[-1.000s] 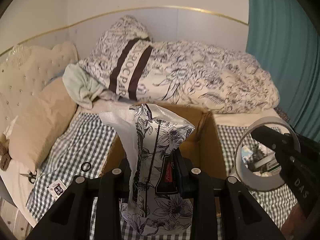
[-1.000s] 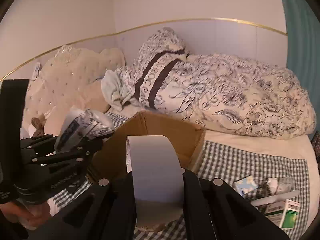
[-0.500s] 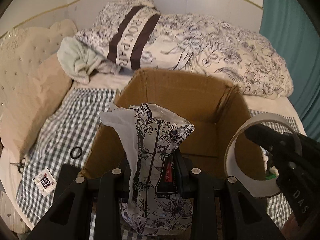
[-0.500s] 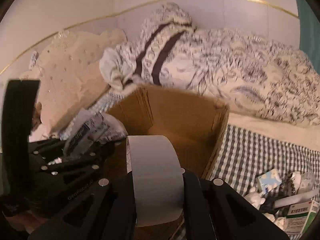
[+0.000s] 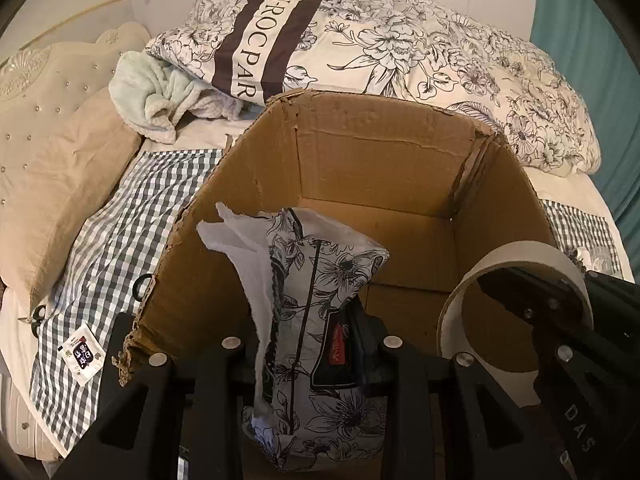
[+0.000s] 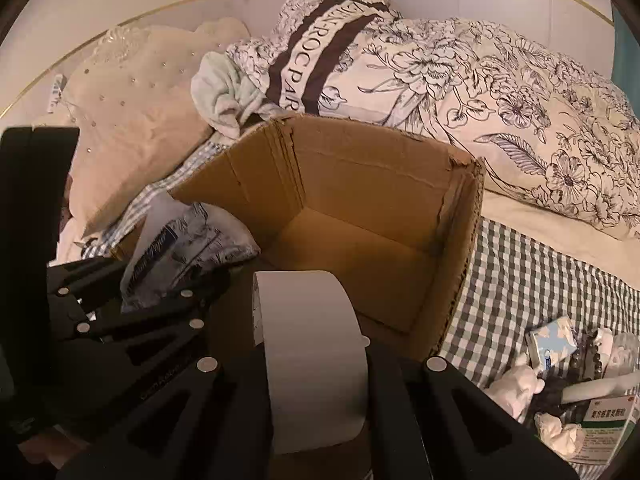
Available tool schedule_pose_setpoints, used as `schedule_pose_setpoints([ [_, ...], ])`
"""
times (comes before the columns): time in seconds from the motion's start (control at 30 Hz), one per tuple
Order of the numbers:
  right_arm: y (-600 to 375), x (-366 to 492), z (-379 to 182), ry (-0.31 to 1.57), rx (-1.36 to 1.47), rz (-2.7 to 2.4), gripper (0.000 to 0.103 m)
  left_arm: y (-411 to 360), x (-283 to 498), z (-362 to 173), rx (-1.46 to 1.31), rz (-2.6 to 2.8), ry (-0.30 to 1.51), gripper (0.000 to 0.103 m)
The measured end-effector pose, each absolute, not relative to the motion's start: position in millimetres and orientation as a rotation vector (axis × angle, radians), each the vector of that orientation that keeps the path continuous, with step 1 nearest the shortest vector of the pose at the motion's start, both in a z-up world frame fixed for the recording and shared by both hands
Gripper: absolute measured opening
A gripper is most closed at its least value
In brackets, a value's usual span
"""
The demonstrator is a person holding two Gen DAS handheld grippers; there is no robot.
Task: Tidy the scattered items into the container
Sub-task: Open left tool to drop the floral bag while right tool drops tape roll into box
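An open cardboard box [image 5: 400,168] stands on the checked bedspread; it also shows in the right wrist view [image 6: 360,184]. My left gripper [image 5: 308,344] is shut on a floral tissue pack [image 5: 320,320] and holds it over the box's near edge. My right gripper [image 6: 312,360] is shut on a white tape roll [image 6: 316,352], held over the box's near right part; the roll also shows in the left wrist view [image 5: 516,272]. The tissue pack shows at left in the right wrist view [image 6: 188,248].
A floral duvet [image 5: 440,64] and a pale green cloth [image 5: 160,96] lie behind the box. A beige pillow [image 5: 60,184], scissors [image 5: 34,316], a black ring [image 5: 140,286] and a sachet [image 5: 82,354] lie left. A medicine box [image 6: 604,428], tissues and small items lie right.
Both grippers have moved forward and down with their loads, so the box now fills the view below them and its inside shows.
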State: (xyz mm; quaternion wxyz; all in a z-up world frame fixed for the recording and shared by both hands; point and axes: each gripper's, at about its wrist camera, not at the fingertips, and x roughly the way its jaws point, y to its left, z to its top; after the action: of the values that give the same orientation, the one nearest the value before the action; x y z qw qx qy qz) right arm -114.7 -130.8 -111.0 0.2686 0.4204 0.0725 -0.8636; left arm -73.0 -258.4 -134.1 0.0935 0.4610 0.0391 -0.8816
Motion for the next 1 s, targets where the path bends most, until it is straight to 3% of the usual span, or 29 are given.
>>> schedule_pose_setpoints([
  [0.23, -125, -110, -104, 0.203, 1.132, -2.358, 0.002, -257, -70, -115, 1.323, -2.618, 0.111, 0.044],
  [0.3, -124, -106, -101, 0.216, 1.116, -2.370, 0.017, -258, -68, -109, 1.310, -2.615, 0.118, 0.047],
  [0.33, -123, -104, -99, 0.220, 1.106, -2.379, 0.025, -259, -68, -106, 1.303, -2.614, 0.121, 0.053],
  [0.37, -122, -103, -97, 0.225, 1.098, -2.393, 0.044, -259, -67, -104, 1.296, -2.612, 0.124, 0.058],
  [0.4, -120, -102, -95, 0.231, 1.090, -2.417, 0.050, -260, -66, -101, 1.286, -2.605, 0.122, 0.060],
  [0.5, -112, -101, -87, 0.184, 1.059, -2.431, 0.060, -262, -64, -93, 1.270, -2.610, 0.144, 0.064],
  [0.73, -104, -95, -75, 0.141, 1.027, -2.453, 0.064, -257, -55, -70, 1.194, -2.623, 0.126, 0.069],
  [0.77, -104, -96, -75, 0.140, 1.033, -2.452, 0.069, -258, -53, -67, 1.181, -2.618, 0.127, 0.073],
  [0.8, -105, -97, -76, 0.147, 1.052, -2.447, 0.083, -259, -51, -64, 1.168, -2.618, 0.137, 0.076],
  [0.87, -111, -100, -88, 0.202, 1.144, -2.393, 0.098, -263, -48, -59, 1.152, -2.619, 0.155, 0.082],
  [1.0, -135, -97, -112, 0.425, 1.260, -2.337, 0.098, -266, -43, -52, 1.136, -2.613, 0.142, 0.082],
])
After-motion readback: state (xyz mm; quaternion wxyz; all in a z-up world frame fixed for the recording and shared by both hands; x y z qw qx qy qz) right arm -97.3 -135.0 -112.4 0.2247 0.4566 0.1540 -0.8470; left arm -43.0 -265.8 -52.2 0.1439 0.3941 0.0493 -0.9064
